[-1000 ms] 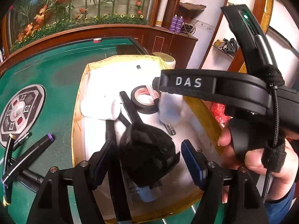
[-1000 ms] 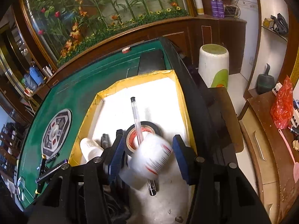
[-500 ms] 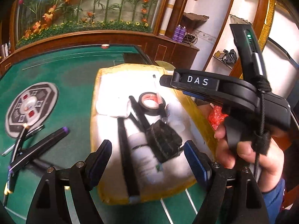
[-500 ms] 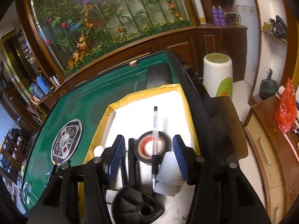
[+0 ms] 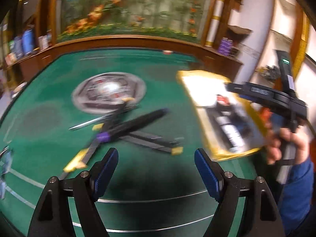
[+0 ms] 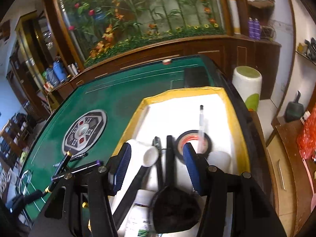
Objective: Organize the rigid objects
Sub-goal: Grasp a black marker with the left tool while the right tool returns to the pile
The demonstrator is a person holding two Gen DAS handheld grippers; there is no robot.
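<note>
Now left claw point(image 5: 156, 170) spread, empty over black pens point(image 5: 126, 126); right claw point(image 6: 156, 165) half-spread, empty.

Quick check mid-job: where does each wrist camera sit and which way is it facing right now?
Left wrist: on the left gripper, looking down at the green table and the loose pens; open blue fingers show, plus the person's right hand.
Right wrist: on the right gripper, looking down into the yellow-rimmed tray at the tape roll; nothing between its fingers.
Shared: table, tray, pens, round emblem.
</note>
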